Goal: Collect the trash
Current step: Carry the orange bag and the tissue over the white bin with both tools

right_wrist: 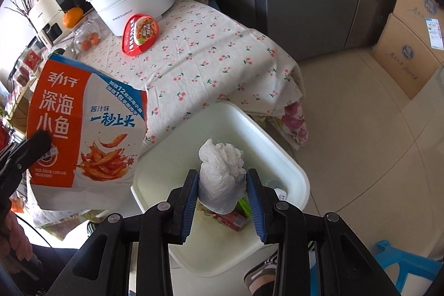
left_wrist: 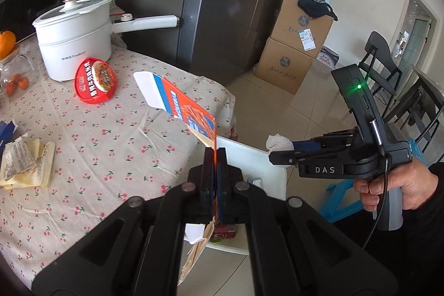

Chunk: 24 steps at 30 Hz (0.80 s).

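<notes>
Pinched flat between the black fingers of the left claw (left_wrist: 214, 157) is a torn orange, white and blue snack box (left_wrist: 177, 104); the jaws are standing fully shut on its thin cardboard edge, and the box is sticking out ahead of the claw over the corner of the table (left_wrist: 111, 146). In the right wrist view the same box (right_wrist: 88, 129) is hanging to the left of the right claw, with the tip of the left claw (right_wrist: 38, 143) showing at its lower left edge.

Blue-padded fingers of the right claw (right_wrist: 223, 185) are standing partly open and are squeezing a crumpled white tissue wad (right_wrist: 222, 179) on both sides. This claw is tilting downward, and the wad is hanging directly over a white bin (right_wrist: 294, 174) that is sitting on the floor just beside the table corner. Below the wad, inside the bin, a red packet (right_wrist: 233, 219) and something green are lying at the bottom. From the left wrist view, the right claw (left_wrist: 280, 151) is reaching in from the right, a hand (left_wrist: 399, 187) gripping its handle, with the tissue wad (left_wrist: 279, 143) at its tip.

Beyond the left claw, on the cherry-print cloth, a red noodle-bowl lid (left_wrist: 95, 81) is leaning against a white pot (left_wrist: 75, 35). To the far left, yellow wrappers (left_wrist: 25, 165) are lying on the table.
</notes>
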Each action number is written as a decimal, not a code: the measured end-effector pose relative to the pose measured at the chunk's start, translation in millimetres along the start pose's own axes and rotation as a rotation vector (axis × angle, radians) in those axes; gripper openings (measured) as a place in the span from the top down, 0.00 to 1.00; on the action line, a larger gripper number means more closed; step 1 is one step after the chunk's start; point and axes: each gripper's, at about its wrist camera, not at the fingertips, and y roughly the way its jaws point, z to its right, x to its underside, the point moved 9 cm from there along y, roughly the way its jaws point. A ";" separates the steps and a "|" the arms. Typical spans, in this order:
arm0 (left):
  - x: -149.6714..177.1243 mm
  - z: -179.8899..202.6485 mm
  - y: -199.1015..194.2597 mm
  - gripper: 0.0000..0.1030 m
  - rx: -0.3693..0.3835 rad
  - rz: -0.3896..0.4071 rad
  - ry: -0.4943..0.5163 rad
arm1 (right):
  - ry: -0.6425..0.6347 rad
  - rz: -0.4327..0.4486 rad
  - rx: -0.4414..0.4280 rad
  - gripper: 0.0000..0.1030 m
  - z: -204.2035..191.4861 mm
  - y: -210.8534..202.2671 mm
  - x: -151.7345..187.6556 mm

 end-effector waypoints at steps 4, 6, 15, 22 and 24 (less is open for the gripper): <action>5.5 15.0 22.0 0.98 0.032 -0.031 0.019 | 0.029 -0.003 0.005 0.65 14.1 -2.5 8.7; 10.7 15.5 34.1 0.98 0.040 -0.060 0.006 | 0.042 -0.002 0.011 0.65 20.4 -3.7 11.7; 39.6 5.8 70.0 0.98 0.018 -0.176 -0.003 | 0.078 -0.033 0.034 0.65 39.4 2.0 21.4; 47.9 4.8 52.9 0.75 0.008 -0.224 0.021 | 0.075 -0.040 0.024 0.65 35.6 3.9 19.6; 48.2 1.8 43.3 0.63 -0.013 -0.224 0.036 | 0.068 -0.041 0.021 0.65 32.3 4.7 18.6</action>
